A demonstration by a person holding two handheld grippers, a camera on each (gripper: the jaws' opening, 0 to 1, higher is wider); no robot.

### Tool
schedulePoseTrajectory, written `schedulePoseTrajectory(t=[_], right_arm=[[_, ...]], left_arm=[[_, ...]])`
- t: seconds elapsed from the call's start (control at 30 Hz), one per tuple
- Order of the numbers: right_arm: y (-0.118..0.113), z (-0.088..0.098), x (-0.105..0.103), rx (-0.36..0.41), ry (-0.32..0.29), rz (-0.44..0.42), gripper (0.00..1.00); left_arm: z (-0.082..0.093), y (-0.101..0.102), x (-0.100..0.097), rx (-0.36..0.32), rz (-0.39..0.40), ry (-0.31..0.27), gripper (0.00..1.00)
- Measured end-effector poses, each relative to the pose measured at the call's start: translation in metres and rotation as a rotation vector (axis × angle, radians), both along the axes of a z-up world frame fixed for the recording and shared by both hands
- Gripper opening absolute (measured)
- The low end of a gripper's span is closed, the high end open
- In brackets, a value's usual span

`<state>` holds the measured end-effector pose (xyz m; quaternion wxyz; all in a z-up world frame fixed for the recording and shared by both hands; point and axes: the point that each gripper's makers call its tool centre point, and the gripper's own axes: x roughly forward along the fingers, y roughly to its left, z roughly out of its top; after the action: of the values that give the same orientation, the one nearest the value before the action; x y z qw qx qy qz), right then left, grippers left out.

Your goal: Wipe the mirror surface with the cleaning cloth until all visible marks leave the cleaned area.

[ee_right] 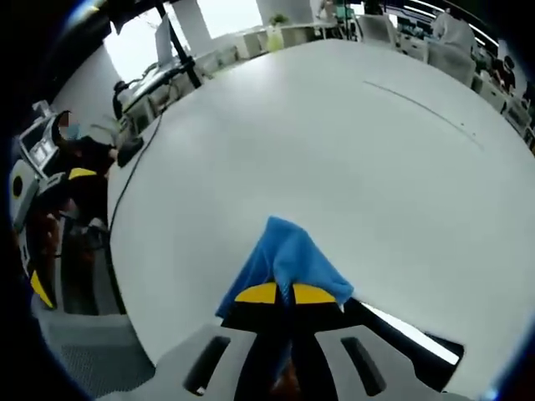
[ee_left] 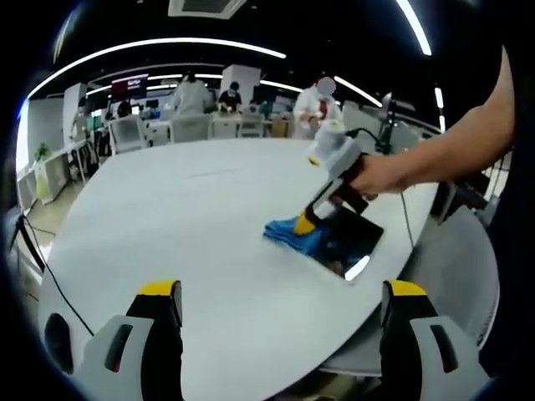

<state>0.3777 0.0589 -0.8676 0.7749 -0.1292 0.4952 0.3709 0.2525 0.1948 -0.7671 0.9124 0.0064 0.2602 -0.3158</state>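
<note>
The blue cleaning cloth, bunched, lies right of centre in the left gripper view, clenched in the right claw and touching the dark mirror. The mirror sits near the white surface edge, long axis running toward lower right. The left claw hangs released; open room stretches left.

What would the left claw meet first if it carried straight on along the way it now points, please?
Probably just the bare white table: the left claw stands open with only tabletop ahead. The blue cloth and mirror, worked by the right claw, lie slightly to the right of that line, though depth is unclear.
</note>
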Motion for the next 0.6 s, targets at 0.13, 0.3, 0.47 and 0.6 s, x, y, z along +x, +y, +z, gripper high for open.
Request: schedulePoseTrajectory(t=[0.13,0.3,0.47,0.6], right_arm=[[-0.002,0.000,-0.002,0.024,0.001,0.017,0.00],[-0.007,0.001,0.000,0.031,0.015,0.000,0.00],[-0.019,0.000,0.002,0.014,0.012,-0.007,0.00],[-0.031,0.000,0.004,-0.005,0.011,-0.009,0.00]], left_arm=[[0.000,-0.003,0.002,0.000,-0.004,0.000,1.00],[0.002,-0.007,0.004,0.000,-0.014,-0.007,1.00],[0.001,-0.007,0.004,0.003,-0.015,-0.005,1.00],[0.000,-0.007,0.004,0.004,-0.012,-0.001,1.00]])
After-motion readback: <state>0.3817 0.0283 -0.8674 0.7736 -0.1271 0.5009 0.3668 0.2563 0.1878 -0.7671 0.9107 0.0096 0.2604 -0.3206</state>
